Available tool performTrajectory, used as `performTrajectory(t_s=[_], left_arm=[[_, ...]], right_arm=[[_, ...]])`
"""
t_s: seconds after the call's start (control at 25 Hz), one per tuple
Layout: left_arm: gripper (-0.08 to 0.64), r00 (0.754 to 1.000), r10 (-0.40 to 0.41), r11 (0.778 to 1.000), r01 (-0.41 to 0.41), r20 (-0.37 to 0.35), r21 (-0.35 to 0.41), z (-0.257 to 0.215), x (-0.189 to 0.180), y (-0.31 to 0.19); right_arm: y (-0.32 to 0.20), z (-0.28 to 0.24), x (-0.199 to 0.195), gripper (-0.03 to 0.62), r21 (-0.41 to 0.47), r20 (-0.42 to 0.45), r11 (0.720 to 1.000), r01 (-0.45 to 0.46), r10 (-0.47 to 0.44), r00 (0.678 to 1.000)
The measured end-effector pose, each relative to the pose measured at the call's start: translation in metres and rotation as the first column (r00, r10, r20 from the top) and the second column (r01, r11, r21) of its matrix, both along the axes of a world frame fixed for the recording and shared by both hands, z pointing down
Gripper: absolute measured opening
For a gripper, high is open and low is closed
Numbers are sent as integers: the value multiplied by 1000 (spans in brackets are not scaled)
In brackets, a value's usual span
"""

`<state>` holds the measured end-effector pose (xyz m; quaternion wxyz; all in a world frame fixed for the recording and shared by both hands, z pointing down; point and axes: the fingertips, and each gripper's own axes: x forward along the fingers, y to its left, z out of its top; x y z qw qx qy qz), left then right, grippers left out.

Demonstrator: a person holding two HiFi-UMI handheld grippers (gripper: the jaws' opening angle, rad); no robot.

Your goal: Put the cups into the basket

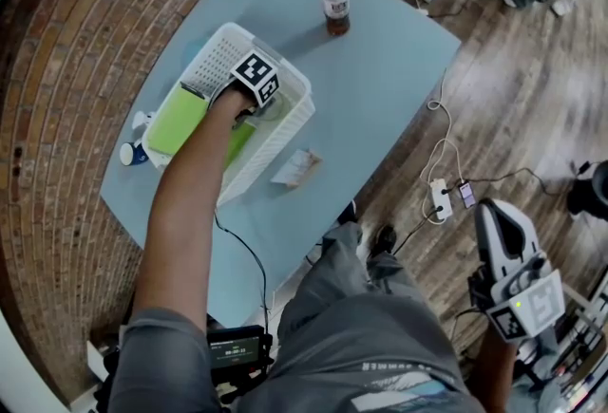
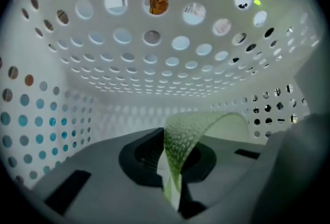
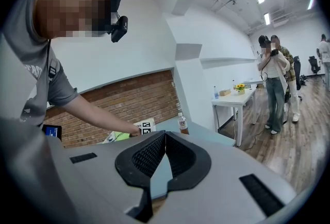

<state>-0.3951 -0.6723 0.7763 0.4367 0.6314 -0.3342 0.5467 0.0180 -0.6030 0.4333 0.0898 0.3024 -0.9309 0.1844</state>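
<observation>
left claw clamped tight on green cup rim, low inside the basket at centre-left, likely for a gentle drop. right claw closed, empty, idle at lower right.

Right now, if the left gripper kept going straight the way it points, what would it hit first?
Probably the perforated inside of the white basket; the green cup pinched in the left gripper would touch first.
</observation>
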Motion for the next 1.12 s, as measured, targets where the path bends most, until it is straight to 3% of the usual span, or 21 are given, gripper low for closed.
performTrajectory(t_s=[0.24, 0.48, 0.76, 0.92, 1.0, 1.12], left_arm=[[20, 1000, -9, 997, 10, -9, 81, 0, -2, -7], [106, 1000, -27, 993, 29, -17, 119, -13, -2, -11], [176, 1000, 11, 969, -15, 19, 245, -57, -5, -16], [175, 1000, -13, 920, 10, 3, 392, -104, -5, -23], [175, 1000, -26, 870, 15, 15, 493, -131, -5, -26], [175, 998, -31, 776, -9, 52, 630, -174, 0, -22]], right_arm=[[-1, -5, -5, 11, 11, -7, 1000, 10, -10, 1000], [3, -3, -3, 11, 8, -3, 1000, 22, -22, 1000], [5, -16, -10, 11, 38, 10, 998, 50, -50, 999], [10, -21, -11, 11, 52, 21, 996, 67, -68, 997], [13, -22, -11, 11, 55, 28, 996, 74, -76, 997], [17, -25, -10, 11, 63, 31, 994, 85, -87, 996]])
